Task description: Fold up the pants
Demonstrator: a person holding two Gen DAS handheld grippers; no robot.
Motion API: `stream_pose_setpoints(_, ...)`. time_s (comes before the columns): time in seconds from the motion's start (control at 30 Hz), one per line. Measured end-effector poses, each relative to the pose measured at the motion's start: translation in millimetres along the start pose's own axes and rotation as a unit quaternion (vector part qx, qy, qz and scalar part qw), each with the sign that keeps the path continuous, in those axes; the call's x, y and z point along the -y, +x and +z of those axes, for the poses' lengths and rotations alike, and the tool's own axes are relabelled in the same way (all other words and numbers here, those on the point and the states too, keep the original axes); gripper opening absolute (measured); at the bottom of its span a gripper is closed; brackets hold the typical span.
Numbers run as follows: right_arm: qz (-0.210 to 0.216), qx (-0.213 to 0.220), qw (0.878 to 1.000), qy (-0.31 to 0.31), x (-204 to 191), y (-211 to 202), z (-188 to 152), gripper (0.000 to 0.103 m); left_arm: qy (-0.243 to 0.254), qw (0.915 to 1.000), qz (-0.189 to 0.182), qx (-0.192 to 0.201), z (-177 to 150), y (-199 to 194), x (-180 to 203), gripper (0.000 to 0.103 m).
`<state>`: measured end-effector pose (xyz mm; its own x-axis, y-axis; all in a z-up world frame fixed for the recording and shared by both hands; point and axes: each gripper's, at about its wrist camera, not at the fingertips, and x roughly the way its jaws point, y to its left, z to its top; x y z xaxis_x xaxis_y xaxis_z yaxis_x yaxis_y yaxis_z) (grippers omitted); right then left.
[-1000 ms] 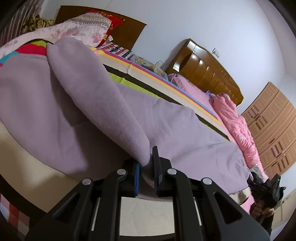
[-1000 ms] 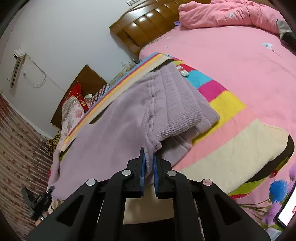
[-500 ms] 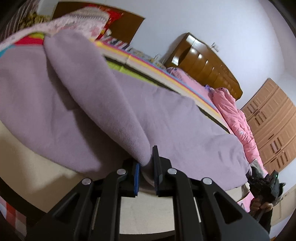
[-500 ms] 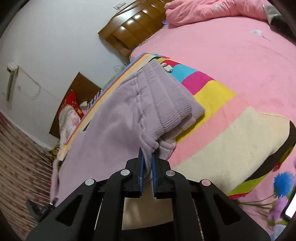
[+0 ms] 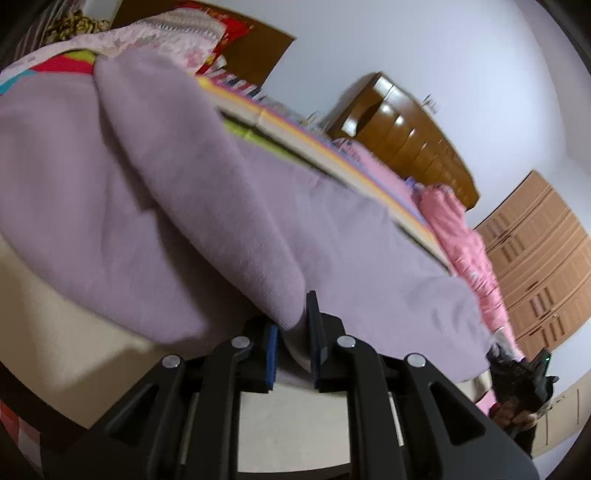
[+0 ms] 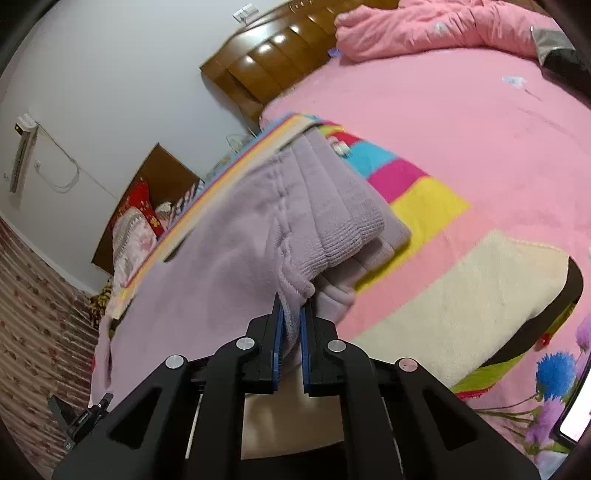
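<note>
Lilac fleece pants lie across a striped blanket on the bed. My left gripper is shut on a leg end and holds that leg lifted over the other leg. In the right wrist view the pants stretch away to the left, ribbed waistband nearest. My right gripper is shut on the waistband's near corner and holds it raised. The right gripper also shows small at the far right in the left wrist view; the left gripper shows small at lower left in the right wrist view.
The striped blanket lies over a pink bed cover. A pink quilt is heaped by the wooden headboard. Pillows lie at the far end. A wooden wardrobe stands beyond.
Both grippers have lifted their held parts a little and shifted; the cloth has stayed pinched in each. The views are slightly blurred by motion.
</note>
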<state>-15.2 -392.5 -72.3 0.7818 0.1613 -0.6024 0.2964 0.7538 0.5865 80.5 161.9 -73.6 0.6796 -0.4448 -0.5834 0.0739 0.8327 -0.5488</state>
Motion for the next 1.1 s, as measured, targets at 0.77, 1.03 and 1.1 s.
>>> stream_pose_setpoints(0.77, -0.087, 0.078, 0.987, -0.113, -53.3, -49.7, 7.7, 0.072, 0.036, 0.9841, 0.117, 0.129, 9.8, -86.4, -3.3, 0.083)
stream_pose_setpoints(1.03, -0.005, -0.042, 0.952, -0.303, -183.6, 44.8, -47.9, 0.072, -0.002, 0.9934, 0.101, 0.055, 1.1, -44.4, -12.9, 0.093)
stream_pose_setpoints(1.1, -0.005, -0.060, 0.944, -0.325, -204.6, 63.4, -57.2, 0.072, -0.021, 0.9930, 0.102, 0.055, 1.2, -46.7, -30.4, 0.094)
